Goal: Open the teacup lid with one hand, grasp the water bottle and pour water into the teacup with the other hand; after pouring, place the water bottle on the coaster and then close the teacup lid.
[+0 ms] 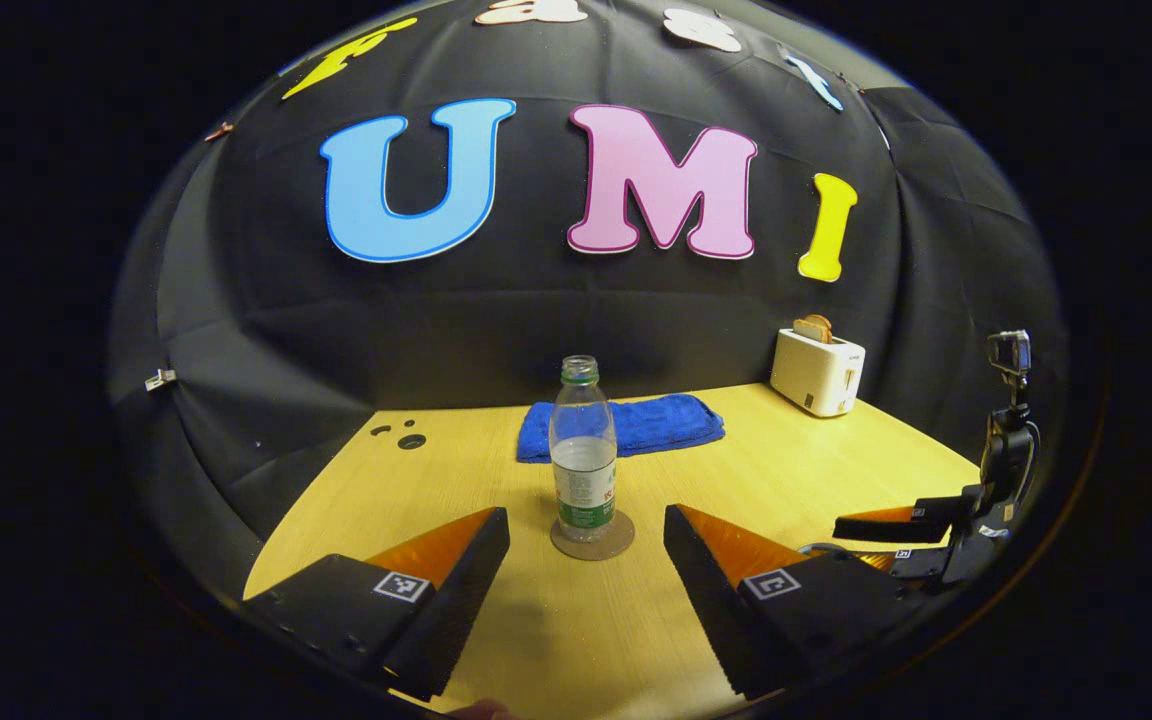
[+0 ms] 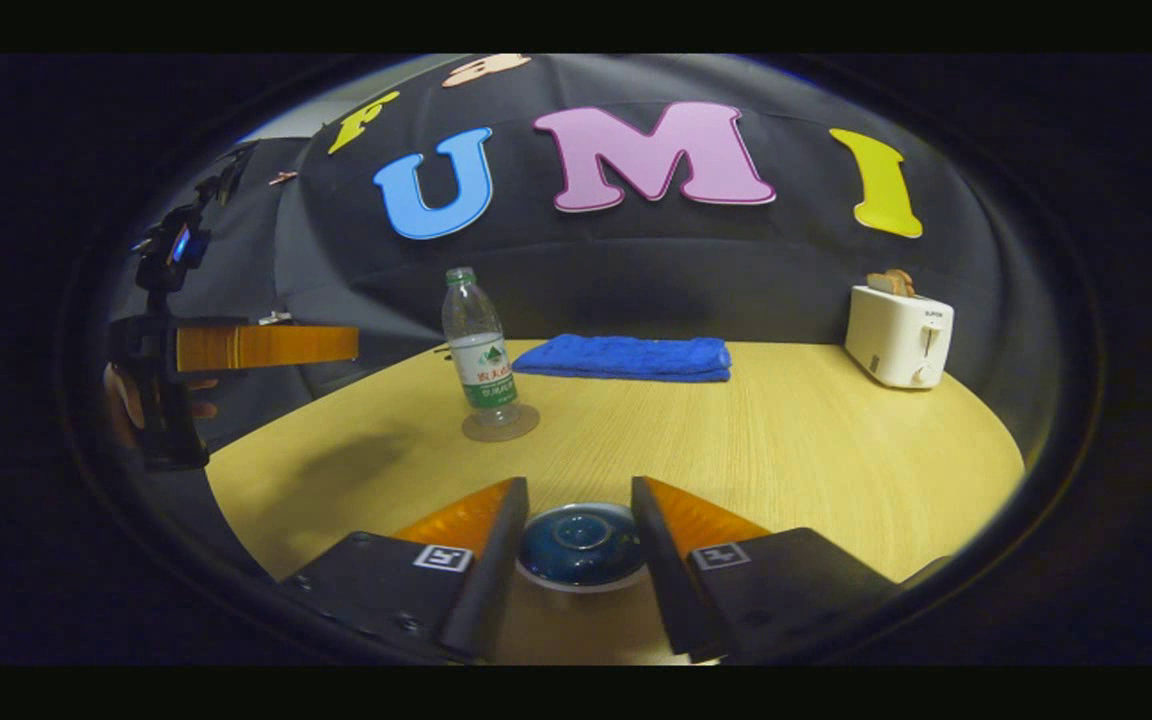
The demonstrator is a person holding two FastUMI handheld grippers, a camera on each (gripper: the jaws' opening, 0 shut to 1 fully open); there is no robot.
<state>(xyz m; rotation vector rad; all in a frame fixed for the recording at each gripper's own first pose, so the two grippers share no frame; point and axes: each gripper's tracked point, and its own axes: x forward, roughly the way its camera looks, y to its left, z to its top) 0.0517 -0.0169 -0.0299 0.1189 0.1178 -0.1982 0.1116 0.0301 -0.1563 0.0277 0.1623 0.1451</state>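
Standing upright on a round coaster near the middle of the wooden tabletop, the clear water bottle has its long axis vertical, its uncapped neck pointing up, and water filling roughly its lower half. In the left gripper view the left gripper has its 2 fingers spread wide apart, holding nothing; the bottle sits ahead of them, centred in the gap and touching neither. In the right gripper view the right gripper has its fingers parted on either side of a dark blue teacup lid, which lies flat between the tips; its left and right edges are hidden behind the fingers, so whether they press on it cannot be told. The teacup under the lid is hard to make out beyond a pale rim. From this view the bottle stands farther off, ahead and to the left. A folded blue towel lies behind the bottle, and a white toaster with bread in its slots stands at the far right of the tabletop.
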